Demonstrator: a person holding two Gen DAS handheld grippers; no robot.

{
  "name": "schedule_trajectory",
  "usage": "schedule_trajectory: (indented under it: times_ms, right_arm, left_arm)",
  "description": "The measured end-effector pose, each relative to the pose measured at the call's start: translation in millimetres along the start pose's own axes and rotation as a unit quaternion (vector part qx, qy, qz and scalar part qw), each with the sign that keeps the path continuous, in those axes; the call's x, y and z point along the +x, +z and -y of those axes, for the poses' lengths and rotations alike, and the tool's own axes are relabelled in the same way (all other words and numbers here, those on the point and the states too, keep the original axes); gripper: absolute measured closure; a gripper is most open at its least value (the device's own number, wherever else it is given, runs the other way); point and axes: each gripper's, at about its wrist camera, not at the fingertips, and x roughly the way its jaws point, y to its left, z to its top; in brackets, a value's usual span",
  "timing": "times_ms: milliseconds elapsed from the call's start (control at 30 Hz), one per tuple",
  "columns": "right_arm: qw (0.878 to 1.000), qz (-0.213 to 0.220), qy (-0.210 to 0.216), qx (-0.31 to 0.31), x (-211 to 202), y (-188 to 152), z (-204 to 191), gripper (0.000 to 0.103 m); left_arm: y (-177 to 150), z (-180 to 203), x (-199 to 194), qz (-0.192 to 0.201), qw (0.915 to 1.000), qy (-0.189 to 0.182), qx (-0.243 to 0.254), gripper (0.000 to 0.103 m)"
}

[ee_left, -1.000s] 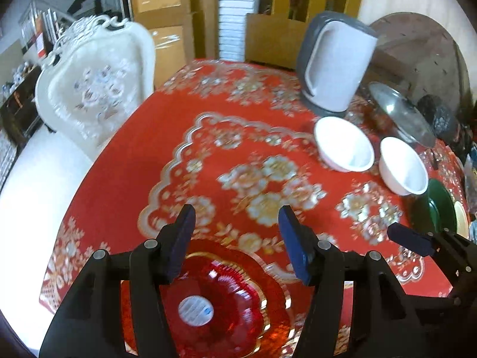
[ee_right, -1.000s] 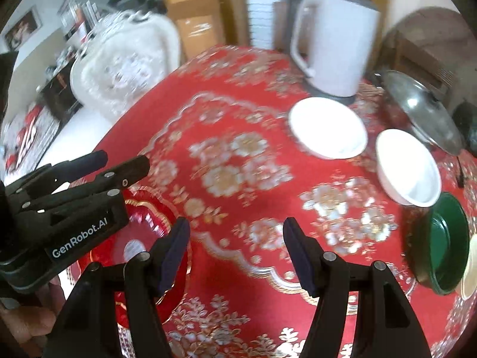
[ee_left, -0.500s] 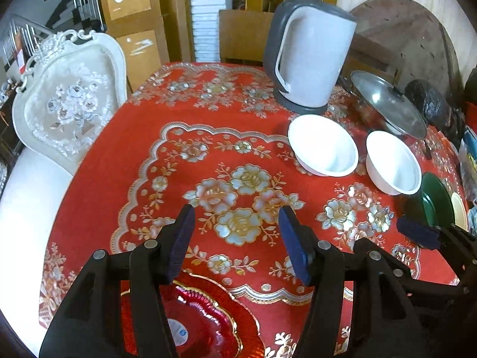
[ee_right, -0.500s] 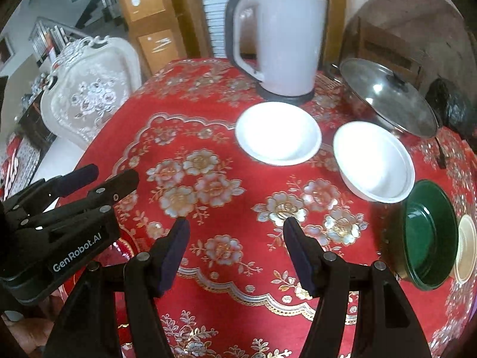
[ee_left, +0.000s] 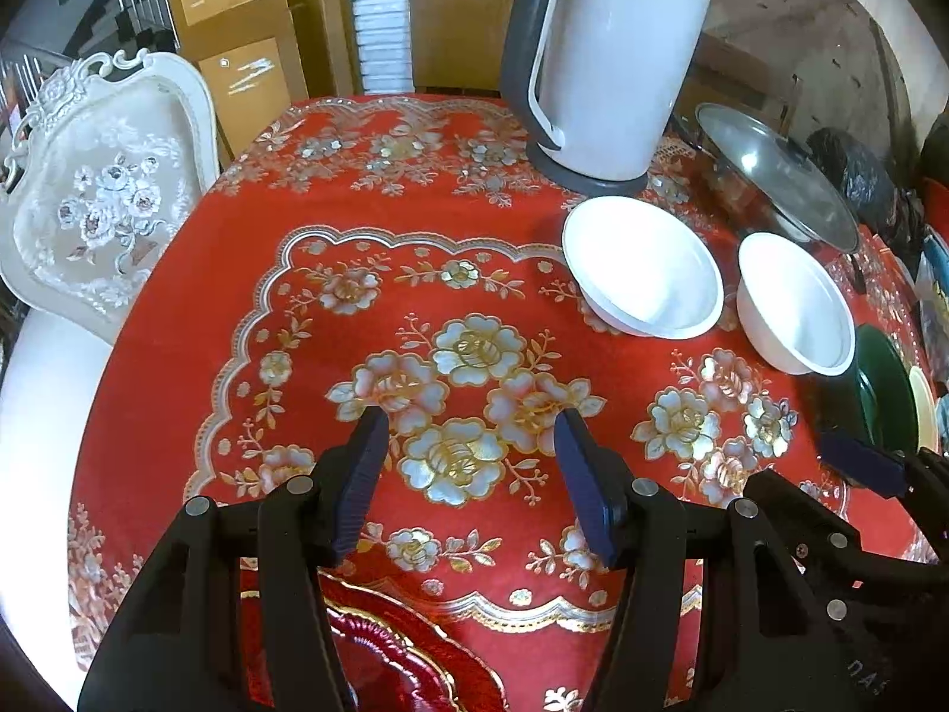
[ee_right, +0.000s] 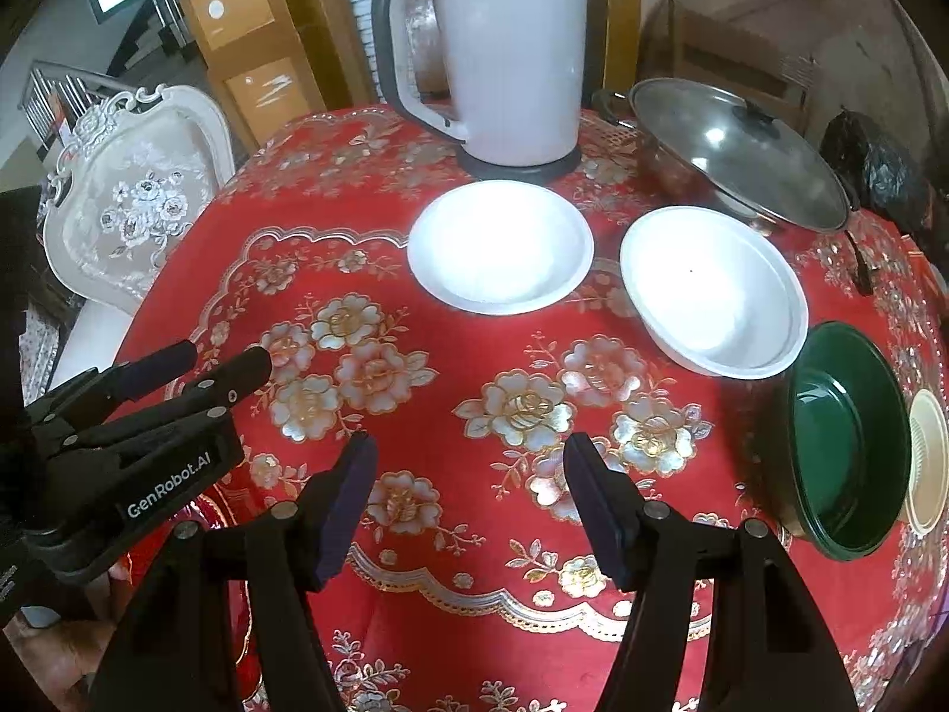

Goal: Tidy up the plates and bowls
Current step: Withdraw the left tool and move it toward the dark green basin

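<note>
At frame centre, both the left gripper (ee_left: 468,463) and right gripper (ee_right: 465,489) hung wide open and empty; the crowded round white ceramic bowls (ee_right: 500,246) risked knocking together.

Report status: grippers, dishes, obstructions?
Left gripper open, right gripper open, both empty. Two white bowls, green bowl untouched. Kettle behind bowls; path clear.

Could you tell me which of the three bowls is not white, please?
The green bowl, at the right end of the row beside the two white bowls, is dark green.
</note>
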Motion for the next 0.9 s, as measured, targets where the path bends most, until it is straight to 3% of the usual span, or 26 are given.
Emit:
schedule_trajectory:
  times_ms: [367, 900]
  right_arm:
    - [0.999, -0.025, 0.038, 0.005, 23.5, 6.5, 28.7, 0.038]
    - [0.998, -0.026, 0.051, 0.017, 26.1, 25.2, 67.7, 0.038]
  left_arm:
    - [11.0, 6.1, 9.9, -0.008, 0.9994, 0.022, -0.027, 0.044]
    - [32.9, 39.5, 21.0, -0.016, 0.9992, 0.002, -0.038, 0.044]
